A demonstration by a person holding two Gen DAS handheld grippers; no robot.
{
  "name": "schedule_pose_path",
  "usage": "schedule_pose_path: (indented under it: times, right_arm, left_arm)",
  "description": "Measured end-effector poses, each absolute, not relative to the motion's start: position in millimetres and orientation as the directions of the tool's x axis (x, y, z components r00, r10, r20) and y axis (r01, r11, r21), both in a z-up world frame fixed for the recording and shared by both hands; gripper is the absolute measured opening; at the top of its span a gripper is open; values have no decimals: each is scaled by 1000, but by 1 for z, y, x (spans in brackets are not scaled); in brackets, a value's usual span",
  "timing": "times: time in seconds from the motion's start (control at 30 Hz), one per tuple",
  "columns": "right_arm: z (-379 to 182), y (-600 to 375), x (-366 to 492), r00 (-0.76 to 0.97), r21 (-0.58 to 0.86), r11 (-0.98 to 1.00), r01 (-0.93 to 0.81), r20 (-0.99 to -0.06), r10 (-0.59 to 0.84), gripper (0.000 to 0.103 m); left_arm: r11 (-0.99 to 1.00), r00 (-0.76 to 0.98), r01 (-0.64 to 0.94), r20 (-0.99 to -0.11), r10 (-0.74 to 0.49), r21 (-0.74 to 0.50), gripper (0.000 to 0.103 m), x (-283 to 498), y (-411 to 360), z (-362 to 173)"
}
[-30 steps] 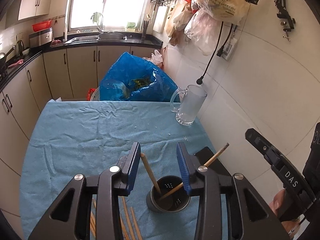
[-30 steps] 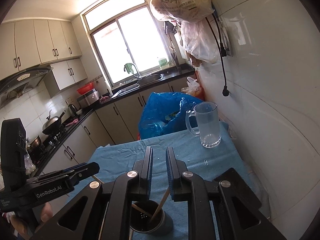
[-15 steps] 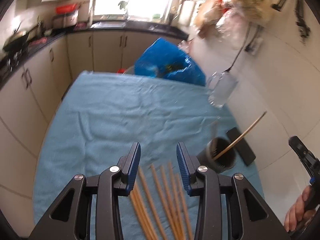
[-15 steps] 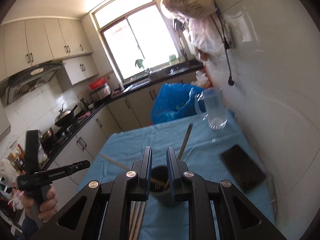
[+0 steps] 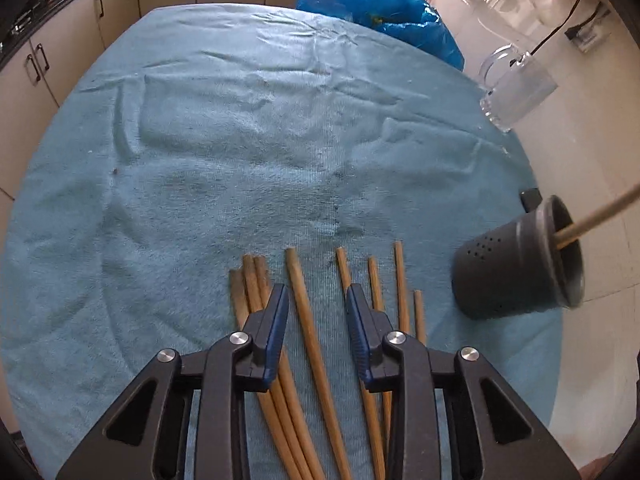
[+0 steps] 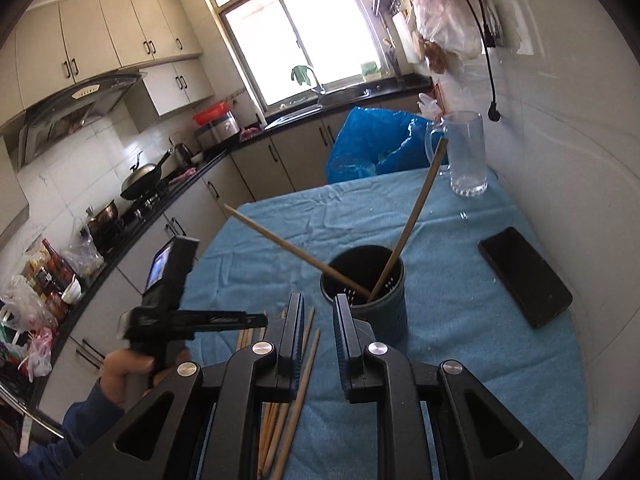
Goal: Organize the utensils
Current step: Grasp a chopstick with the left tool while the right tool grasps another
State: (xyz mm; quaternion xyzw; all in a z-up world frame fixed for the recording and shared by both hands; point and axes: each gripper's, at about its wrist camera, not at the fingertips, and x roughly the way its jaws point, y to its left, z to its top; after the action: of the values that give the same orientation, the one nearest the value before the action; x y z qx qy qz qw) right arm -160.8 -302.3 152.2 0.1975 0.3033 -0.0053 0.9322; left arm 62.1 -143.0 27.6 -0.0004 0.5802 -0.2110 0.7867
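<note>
chopsticks (image 5: 308, 320): wood, matt | cloth (image 5: 240, 140): blue, wrinkled | holder (image 6: 364, 280): dark, perforated | mug (image 6: 466, 152): clear glass

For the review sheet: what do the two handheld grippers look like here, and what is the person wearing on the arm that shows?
Both are the same build: the left gripper and right gripper have black plastic linkage arms with triangular cut-outs, silver round pivot bolts, and blue ribbed pads lining the fingers. From the right wrist view, the left unit has a black body with a small lit screen. The sleeve is dark blue.
</note>
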Motion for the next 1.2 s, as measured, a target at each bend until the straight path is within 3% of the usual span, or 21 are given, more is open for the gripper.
schedule_pose_path:
  times: [0.1, 0.3, 0.47, 0.8, 1.2]
  right_arm:
    - [146, -301, -160, 804, 369, 921, 124, -581, 124, 16]
    - [136, -286, -154, 777, 362, 927, 101, -611, 154, 16]
    - [129, -271, -145, 749, 344, 936, 73, -639, 176, 16]
    - [87, -222, -84, 616, 293, 956, -3, -753, 232, 16]
    - [23, -203, 28, 446, 145, 988, 49, -888, 109, 19]
  left_arm:
    - [924, 247, 324, -925, -289, -202, 28, 65, -149, 21]
    - [943, 291, 319, -937, -191, -93, 9, 65, -157, 17]
    - [941, 323, 334, -933, -161, -47, 10, 49, -141, 18]
    - [956, 330, 283, -928, -171, -76, 8, 36, -78, 16]
    - [953, 300, 256, -924, -238, -163, 8, 51, -53, 16]
